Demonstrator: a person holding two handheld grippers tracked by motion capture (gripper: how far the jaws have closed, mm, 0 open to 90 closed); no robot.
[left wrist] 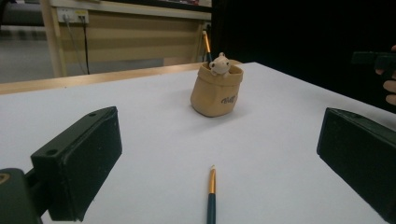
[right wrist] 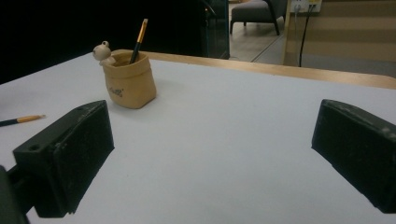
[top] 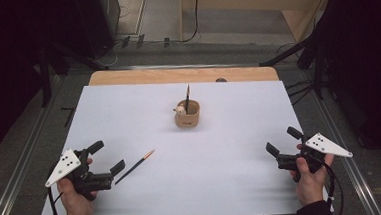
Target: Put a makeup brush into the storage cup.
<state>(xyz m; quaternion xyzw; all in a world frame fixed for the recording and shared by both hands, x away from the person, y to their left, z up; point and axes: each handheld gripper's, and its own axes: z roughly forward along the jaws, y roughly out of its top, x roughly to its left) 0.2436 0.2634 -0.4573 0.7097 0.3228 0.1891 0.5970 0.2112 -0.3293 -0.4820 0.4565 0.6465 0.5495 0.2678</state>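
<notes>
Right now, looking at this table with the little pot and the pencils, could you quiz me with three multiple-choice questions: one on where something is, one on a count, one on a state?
1. Where does the loose pencil lie?
A. On the white sheet by the left gripper
B. Inside the pot
C. On the floor

2. How many pencils are there in all?
A. One
B. Two
C. Four

3. How do the right gripper's jaws stand?
A. Shut on a pencil
B. Shut on the pot
C. Open, holding nothing

Answers:
1 A: in the high view it lies flat just ahead of the left gripper.
2 B: one lies on the sheet, the other pencil stands in the tan pot.
3 C: the right gripper view shows bare table between the wide-apart jaws.
</notes>
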